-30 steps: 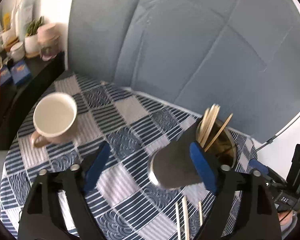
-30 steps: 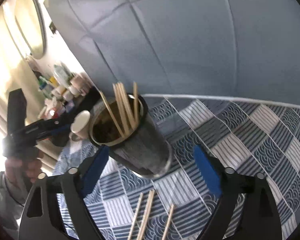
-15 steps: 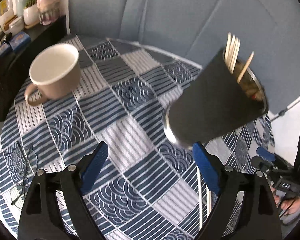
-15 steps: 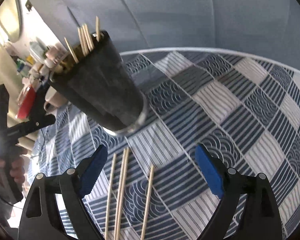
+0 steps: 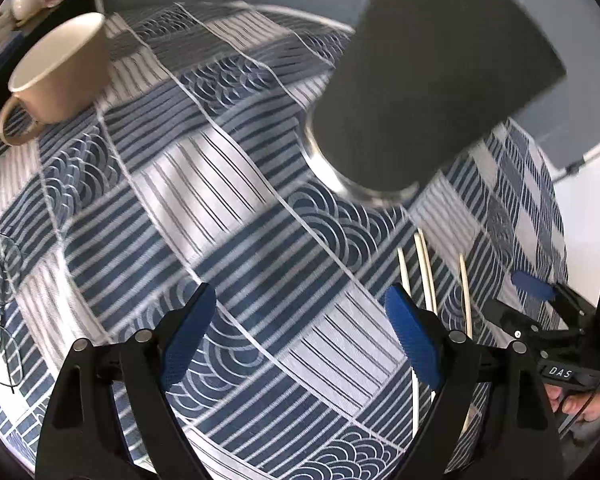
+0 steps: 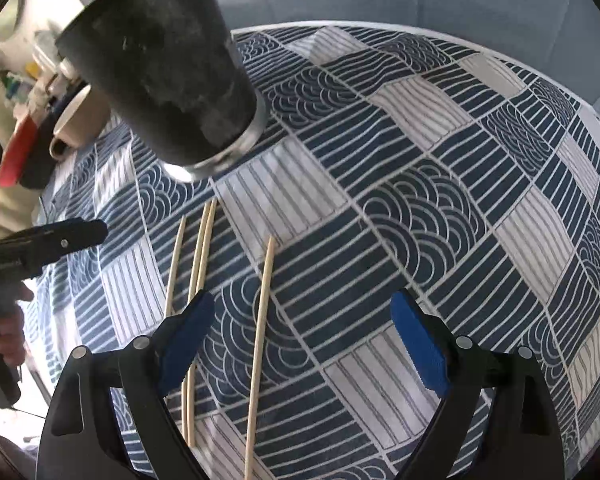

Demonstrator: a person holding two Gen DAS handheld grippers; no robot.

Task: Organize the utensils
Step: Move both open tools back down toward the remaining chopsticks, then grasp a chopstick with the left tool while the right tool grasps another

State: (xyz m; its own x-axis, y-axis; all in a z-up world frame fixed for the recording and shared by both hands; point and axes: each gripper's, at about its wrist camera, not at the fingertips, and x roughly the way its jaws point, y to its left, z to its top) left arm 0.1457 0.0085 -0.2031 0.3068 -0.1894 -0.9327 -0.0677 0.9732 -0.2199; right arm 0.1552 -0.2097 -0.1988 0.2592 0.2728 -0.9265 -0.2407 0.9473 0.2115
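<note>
Both grippers wide, empty. Right gripper (image 6: 300, 332) straddles one chopstick (image 6: 262, 332), long axis running bottom-to-top toward the tumbler (image 6: 160, 64) upper left; left gripper (image 5: 300, 328) sits left of them, right nearer.

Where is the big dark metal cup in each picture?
Left wrist view: the dark metal cup fills the upper right, above the loose wooden chopsticks.
Right wrist view: upper left, above those chopsticks.
Shared landmark: the beige ceramic mug.
</note>
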